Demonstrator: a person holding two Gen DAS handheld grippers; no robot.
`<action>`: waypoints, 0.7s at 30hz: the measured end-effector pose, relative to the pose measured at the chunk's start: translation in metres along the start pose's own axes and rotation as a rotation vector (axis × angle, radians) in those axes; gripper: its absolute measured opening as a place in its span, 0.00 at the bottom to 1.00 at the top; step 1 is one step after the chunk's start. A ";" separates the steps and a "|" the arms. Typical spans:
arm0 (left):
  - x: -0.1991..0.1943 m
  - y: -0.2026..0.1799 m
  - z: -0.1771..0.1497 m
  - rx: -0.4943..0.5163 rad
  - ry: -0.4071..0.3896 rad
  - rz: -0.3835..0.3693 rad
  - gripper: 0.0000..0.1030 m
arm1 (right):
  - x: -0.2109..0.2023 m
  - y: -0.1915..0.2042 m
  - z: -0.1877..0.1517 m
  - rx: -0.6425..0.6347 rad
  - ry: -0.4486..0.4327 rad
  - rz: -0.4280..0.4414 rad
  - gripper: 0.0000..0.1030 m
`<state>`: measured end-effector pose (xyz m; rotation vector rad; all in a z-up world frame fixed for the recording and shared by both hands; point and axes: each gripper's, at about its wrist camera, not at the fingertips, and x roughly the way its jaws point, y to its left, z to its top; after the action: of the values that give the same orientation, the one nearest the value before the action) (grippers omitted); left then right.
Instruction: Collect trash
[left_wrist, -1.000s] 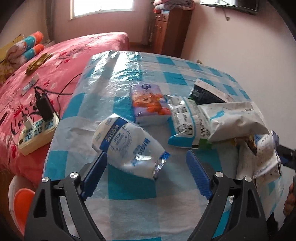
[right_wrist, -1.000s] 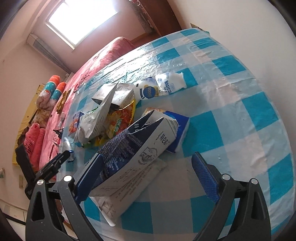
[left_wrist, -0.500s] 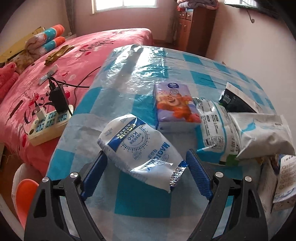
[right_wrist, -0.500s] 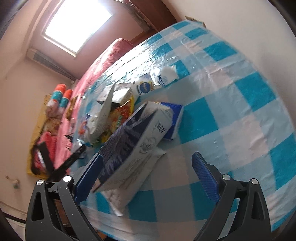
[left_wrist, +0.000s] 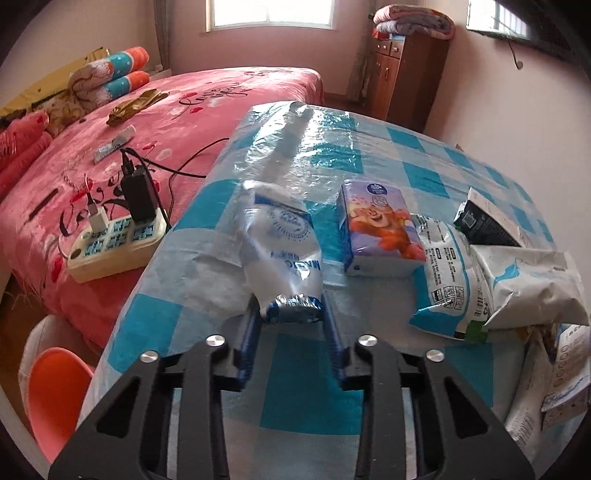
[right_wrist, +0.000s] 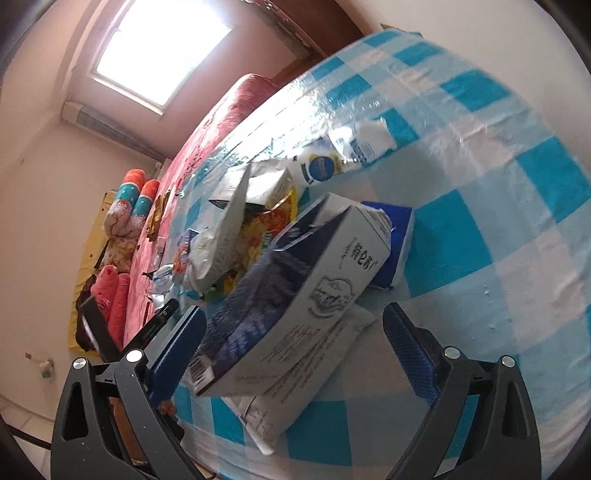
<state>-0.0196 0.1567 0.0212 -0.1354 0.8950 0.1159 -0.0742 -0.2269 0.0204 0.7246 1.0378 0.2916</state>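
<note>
While clamped by left tool (left_wrist: 290, 314) at crimped end only, white snack bag (left_wrist: 280, 251) may slip; right tool (right_wrist: 293, 343) open around carton (right_wrist: 295, 299).

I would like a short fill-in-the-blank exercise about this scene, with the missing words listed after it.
1. The left gripper is shut on a white and ____ snack bag.
2. The right gripper stands ____, its fingers either side of a milk carton.
3. The tissue pack lies on a ____ tablecloth.

Missing words: blue; open; checked
</note>
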 end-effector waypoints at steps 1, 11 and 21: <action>-0.001 0.002 -0.001 -0.009 -0.002 -0.013 0.32 | 0.002 -0.001 0.000 0.009 0.003 0.014 0.92; -0.007 0.006 -0.009 -0.037 -0.003 -0.099 0.32 | 0.017 0.007 0.002 -0.019 -0.004 0.042 0.85; -0.022 0.004 -0.025 -0.022 0.007 -0.170 0.32 | 0.024 0.032 -0.002 -0.130 0.007 0.027 0.80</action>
<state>-0.0530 0.1555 0.0226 -0.2324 0.8854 -0.0332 -0.0601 -0.1892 0.0249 0.6216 1.0066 0.3819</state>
